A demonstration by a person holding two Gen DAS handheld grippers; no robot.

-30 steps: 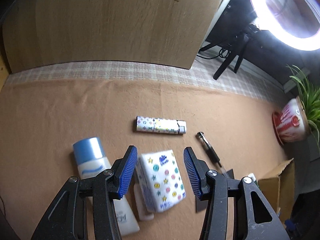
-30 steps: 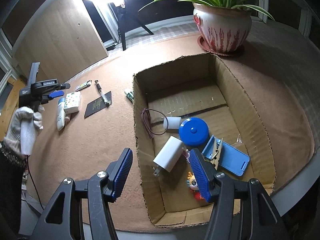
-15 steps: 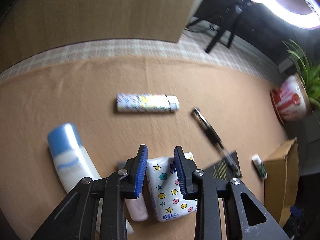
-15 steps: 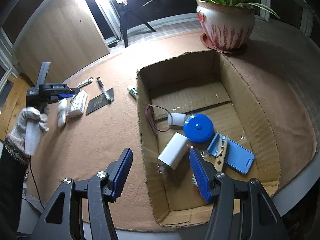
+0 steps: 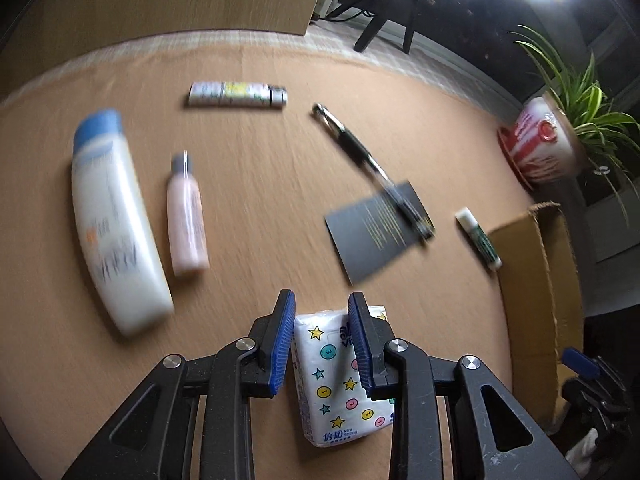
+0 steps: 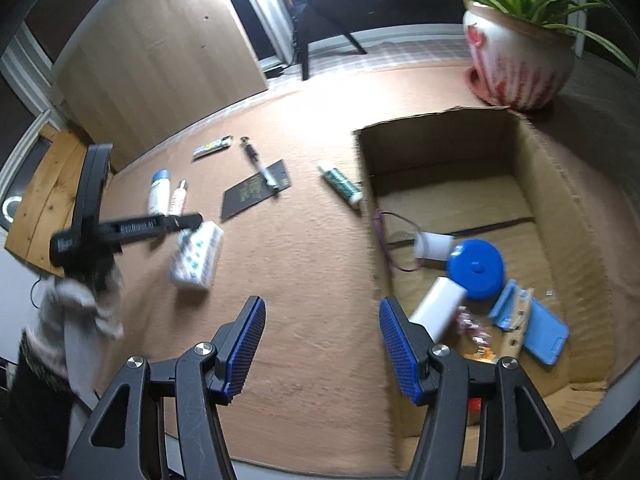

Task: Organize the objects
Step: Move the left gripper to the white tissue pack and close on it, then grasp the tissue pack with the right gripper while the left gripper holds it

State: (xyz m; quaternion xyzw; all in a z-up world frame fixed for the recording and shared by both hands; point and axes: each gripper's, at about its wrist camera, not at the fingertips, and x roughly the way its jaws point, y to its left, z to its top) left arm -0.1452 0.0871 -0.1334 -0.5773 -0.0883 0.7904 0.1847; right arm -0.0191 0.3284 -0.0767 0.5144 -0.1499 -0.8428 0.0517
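Left wrist view: the left gripper [image 5: 322, 340] is clamped on the tissue pack [image 5: 340, 376], blue pads pressed into its sides; a second ago the jaws stood wide around it as it lay against the small pink bottle [image 5: 186, 216] and the big white bottle [image 5: 114, 224]. Now both bottles sit well apart from the pack, up and to the left, and the frame is motion-blurred — the pack looks lifted and on its way, likely toward the cardboard box [image 5: 536, 280] at right. Legible print: "Vita Strong" plus Chinese characters on the pack's lower end, among stars and smiley dots. The patterned lighter [image 5: 238, 94], pen [image 5: 372, 168], black card [image 5: 376, 226] and glue stick [image 5: 478, 238] lie on the brown cloth [image 5: 260, 184]; the card's gold text is too blurred to read. Right wrist view: the right gripper [image 6: 322, 350] hangs wide open and empty over the cloth beside the box [image 6: 560, 208] — no change in its spread from earlier. The pack [image 6: 196, 254] shows raised above the cloth in the left tool's grip, whose arm bears white lettering, blurred, perhaps "GenRobot.AI". Inside the box: blue round case [image 6: 476, 270], white charger [image 6: 438, 308], blue holder [image 6: 536, 328]. So one more item is close to sorted; six loose items remain outside.
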